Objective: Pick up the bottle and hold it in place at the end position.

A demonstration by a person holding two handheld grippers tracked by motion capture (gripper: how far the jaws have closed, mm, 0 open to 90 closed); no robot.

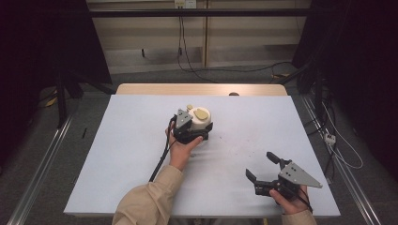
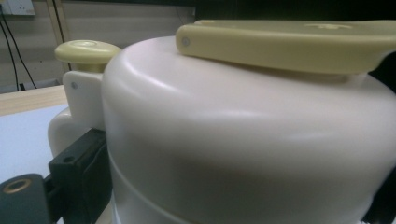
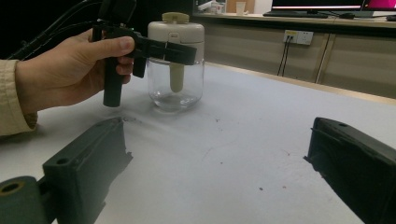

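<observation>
A jar (image 1: 201,121) with a clear glass body (image 3: 175,86) and a cream lid (image 2: 233,140) stands upright near the middle of the table. The lid carries a pale yellow flap (image 2: 289,42) and a round knob (image 2: 87,51). My left gripper (image 1: 202,127) is shut on the jar, one black jaw on each side of the lid; in the right gripper view one jaw of the left gripper (image 3: 170,50) crosses the lid's lower edge. My right gripper (image 1: 260,165) rests open near the front right, nothing between its fingers (image 3: 88,168).
A pale blue-grey sheet (image 1: 136,150) covers the table, with a wooden strip (image 1: 155,89) along the far edge. Small dark specks (image 3: 261,189) dot the sheet between the grippers. Cables (image 1: 225,69) lie on the floor behind, and metal rails (image 1: 42,164) run along both sides.
</observation>
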